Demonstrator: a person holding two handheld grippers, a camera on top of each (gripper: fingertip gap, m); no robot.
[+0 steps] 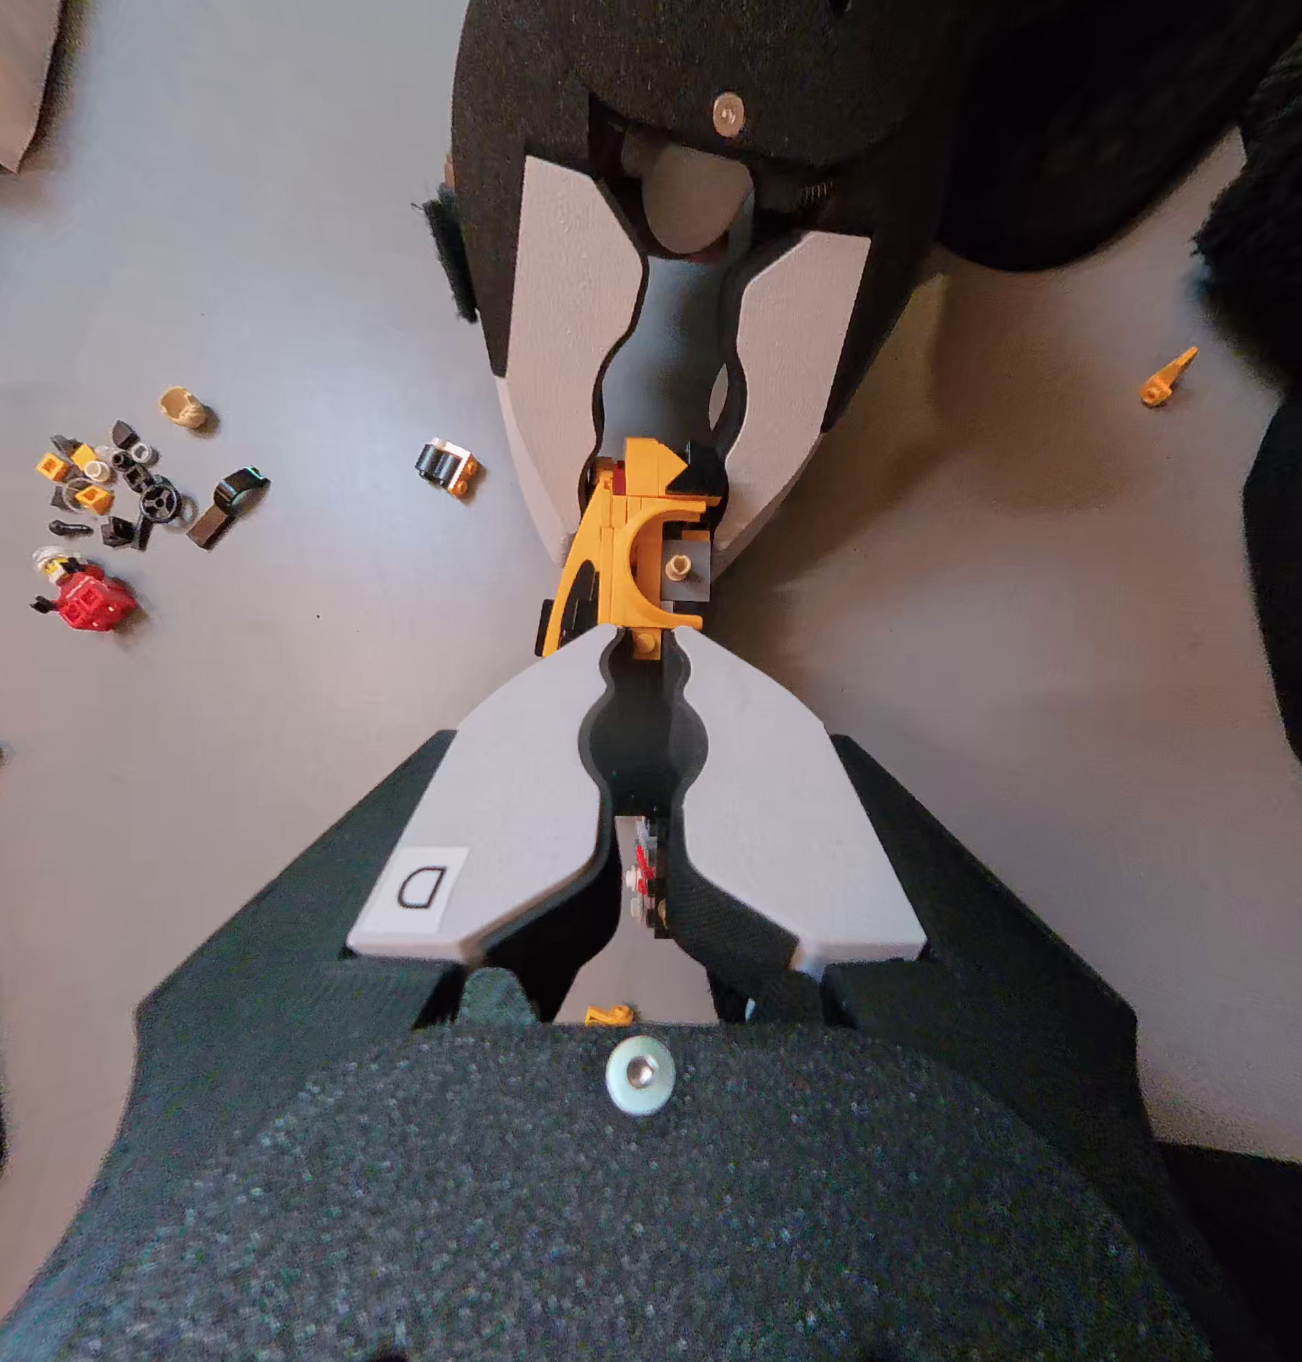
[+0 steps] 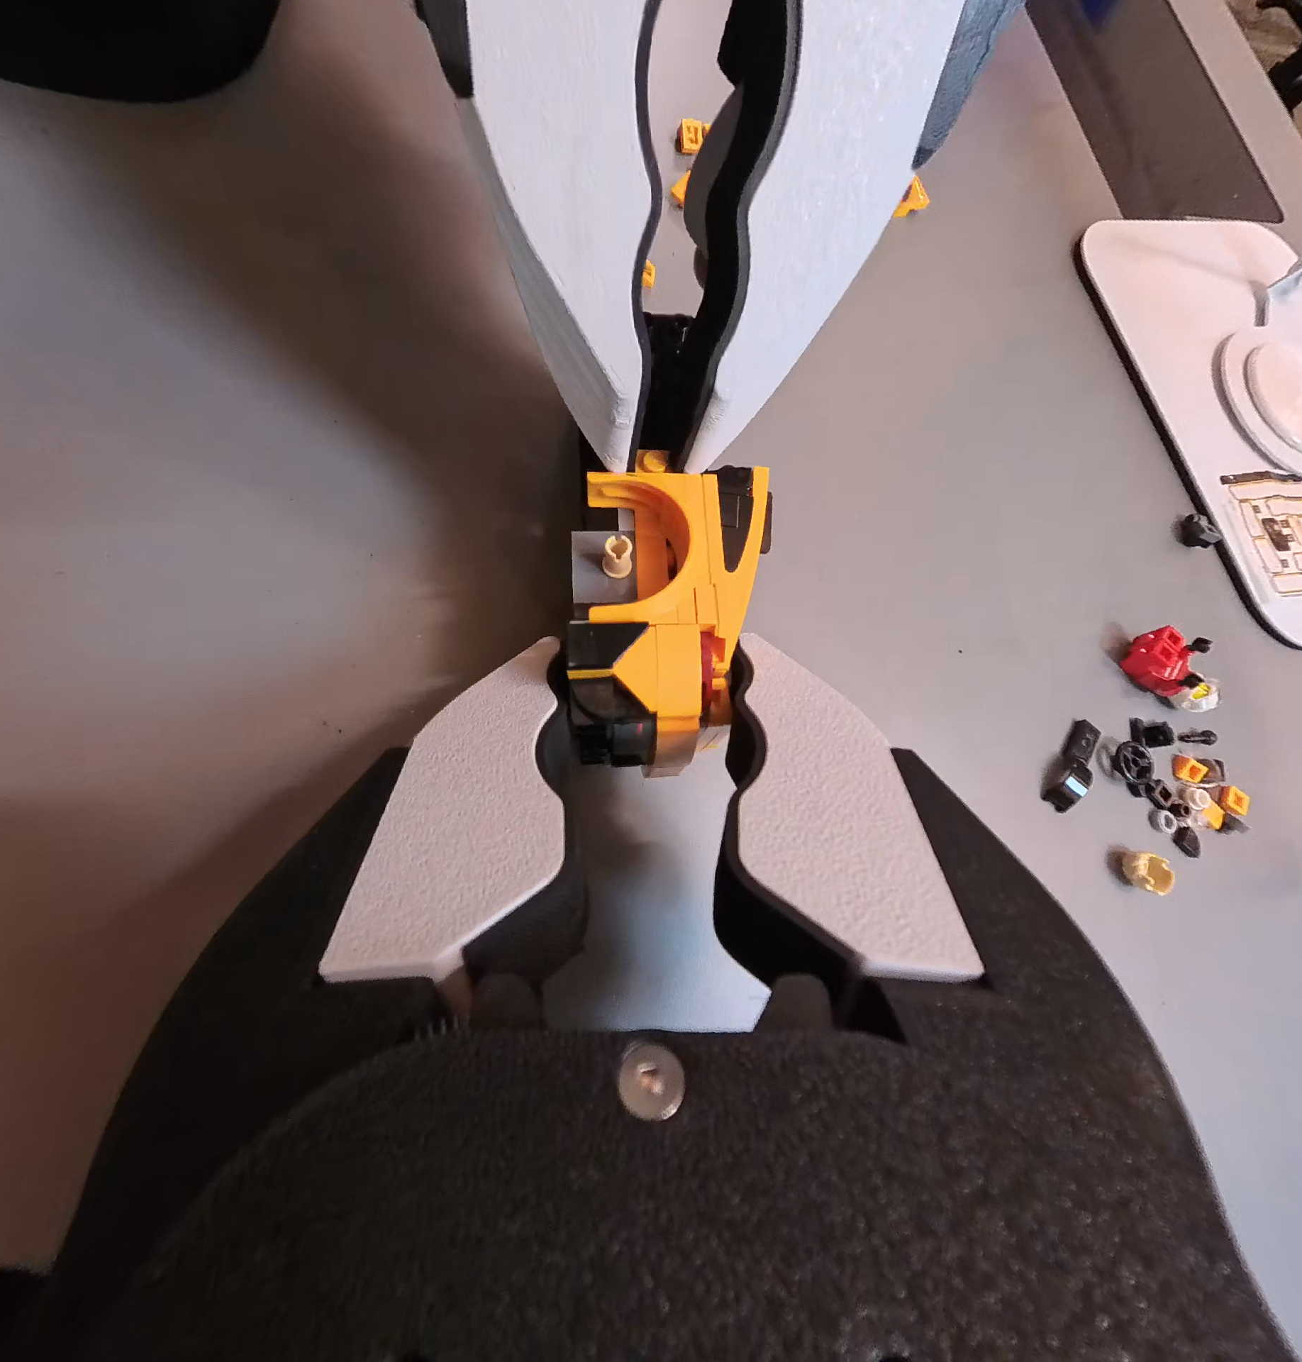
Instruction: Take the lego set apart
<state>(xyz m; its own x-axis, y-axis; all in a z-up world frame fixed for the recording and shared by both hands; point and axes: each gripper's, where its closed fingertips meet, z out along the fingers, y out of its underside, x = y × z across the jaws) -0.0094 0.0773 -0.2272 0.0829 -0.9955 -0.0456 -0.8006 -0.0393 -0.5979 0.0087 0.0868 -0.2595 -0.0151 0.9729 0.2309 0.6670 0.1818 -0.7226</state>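
An orange and black lego car (image 1: pixel 633 545) hangs above the grey table, held between both grippers. My left gripper (image 1: pixel 642 640) is shut on one narrow end of it, at a small orange studded piece. My right gripper (image 2: pixel 652 652) is shut on the car's other, black and orange end. The car (image 2: pixel 670 582) shows an orange wheel arch and a tan pin on a grey plate. The right gripper (image 1: pixel 644 516) comes in from the top of the left wrist view. The left gripper (image 2: pixel 663 451) comes in from the top of the right wrist view.
A pile of small loose pieces (image 1: pixel 117 486) lies on the table (image 1: pixel 965 626) with a red minifigure part (image 1: pixel 84 597) and a tan piece (image 1: pixel 184 409). A black and orange piece (image 1: pixel 445 468) and an orange piece (image 1: pixel 1167 379) lie apart. A white mat (image 2: pixel 1178 354) lies to the right. There is about 4 centimetres between the tips of the two grippers.
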